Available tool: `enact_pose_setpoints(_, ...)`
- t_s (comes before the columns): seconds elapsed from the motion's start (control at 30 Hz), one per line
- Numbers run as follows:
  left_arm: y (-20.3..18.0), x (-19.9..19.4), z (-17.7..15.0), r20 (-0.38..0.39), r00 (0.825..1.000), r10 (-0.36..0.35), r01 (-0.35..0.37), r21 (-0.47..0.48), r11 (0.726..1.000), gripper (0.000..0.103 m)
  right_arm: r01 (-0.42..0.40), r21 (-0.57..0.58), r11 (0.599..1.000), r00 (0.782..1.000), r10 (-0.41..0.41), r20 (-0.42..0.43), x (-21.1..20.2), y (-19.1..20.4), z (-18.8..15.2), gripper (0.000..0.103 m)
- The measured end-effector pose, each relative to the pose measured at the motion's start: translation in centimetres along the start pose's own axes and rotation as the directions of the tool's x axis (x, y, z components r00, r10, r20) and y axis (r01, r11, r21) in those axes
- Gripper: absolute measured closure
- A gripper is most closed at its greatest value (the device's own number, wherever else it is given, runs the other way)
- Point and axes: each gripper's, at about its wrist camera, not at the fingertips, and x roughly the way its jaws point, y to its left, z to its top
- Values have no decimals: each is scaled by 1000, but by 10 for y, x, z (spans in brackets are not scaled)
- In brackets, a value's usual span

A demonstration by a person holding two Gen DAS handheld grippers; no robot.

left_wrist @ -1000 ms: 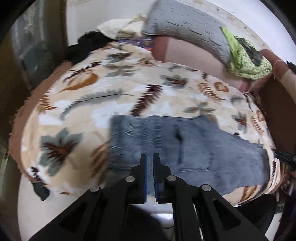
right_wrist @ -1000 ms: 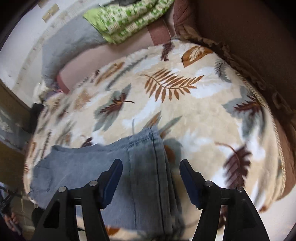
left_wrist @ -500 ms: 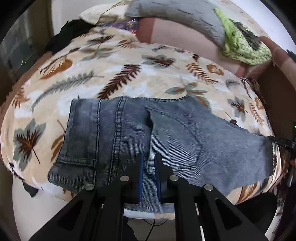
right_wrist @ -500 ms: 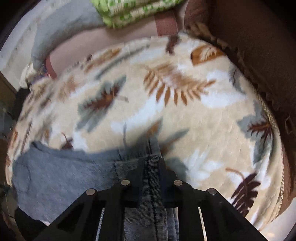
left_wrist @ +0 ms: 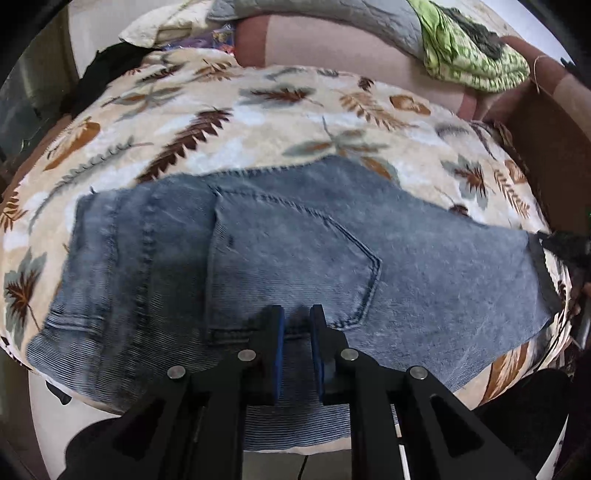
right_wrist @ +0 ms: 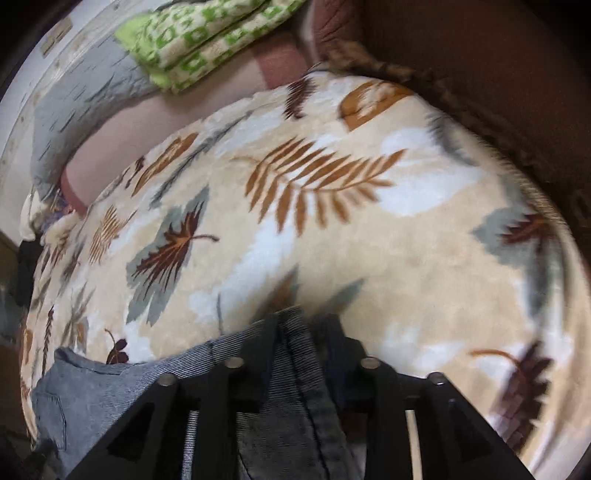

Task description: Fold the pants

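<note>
Grey-blue denim pants (left_wrist: 295, 251), back pocket up, flat across leaf-print blanket (left_wrist: 229, 122)

We see faded blue-grey pants (left_wrist: 295, 251) on a cream blanket (right_wrist: 369, 240) printed with brown, rust and grey-green leaves, beside a green-and-white patterned cloth (right_wrist: 207, 40) and a grey quilted pillow (left_wrist: 332, 18).

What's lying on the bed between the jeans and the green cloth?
Only bare leaf-print blanket and brown cushion lie between the jeans and green cloth; the left wrist view shows it.
</note>
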Motion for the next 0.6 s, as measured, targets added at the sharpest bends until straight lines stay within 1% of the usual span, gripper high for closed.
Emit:
enact_pose_setpoints(0.03,-2,1,-2,-1,1000,-3,3,4,1000,90,7,-19,1000,999,-6,36,-12,3,0,71)
enact_pose_setpoints(0.07,-5,1,-4,6,1000,-5,5,12,1000,90,-8,-41,999,998,10,60,-24,7,-1,71)
enact_pose_setpoints(0.1,-9,0,-5,18,1000,-8,8,21,1000,90,-45,-61,997,997,49,63,-34,14,-1,71)
enact_pose_setpoints(0.17,-17,-3,-8,53,998,-28,26,46,999,89,-169,-108,980,985,172,23,-47,36,-3,71)
enact_pose_setpoints(0.2,-22,-2,-11,65,997,-36,32,54,998,89,-234,-135,963,972,235,-8,-49,52,-5,71)
enact_pose_setpoints(0.23,-25,-2,-12,73,996,-45,41,61,997,89,-276,-160,948,961,273,-36,-50,67,-8,71)
enact_pose_setpoints(0.3,-32,0,-17,83,995,-61,54,74,996,88,-370,-227,901,929,353,-112,-47,113,-17,71)
enact_pose_setpoints(0.33,-36,1,-21,89,994,-71,64,85,994,88,-427,-251,868,903,397,-164,-42,138,-23,71)
enact_pose_setpoints(0.37,-38,2,-25,94,992,-82,73,94,993,88,-455,-267,849,889,417,-191,-38,153,-30,71)
enact_pose_setpoints(0.4,-39,2,-28,102,990,-93,83,103,991,88,-488,-300,820,871,436,-226,-31,178,-36,71)
enact_pose_setpoints(0.43,-41,2,-33,115,988,-107,93,119,989,87,-506,-322,800,861,445,-247,-26,194,-40,71)
enact_pose_setpoints(0.47,-43,2,-37,123,985,-117,101,134,986,85,-533,-341,774,843,456,-284,-16,217,-45,71)
enact_pose_setpoints(0.5,-43,2,-39,129,983,-131,111,148,983,81,-555,-340,759,828,464,-315,-9,230,-48,71)
enact_pose_setpoints(0.53,-43,2,-43,143,978,-153,129,161,978,74,-581,-337,741,808,472,-354,2,248,-49,71)
enact_pose_setpoints(0.57,-42,2,-45,156,973,-168,141,168,976,69,-591,-341,731,799,473,-371,8,258,-51,71)
enact_pose_setpoints(0.6,-41,1,-48,173,968,-182,152,177,973,68,-609,-353,710,784,474,-400,16,274,-51,71)
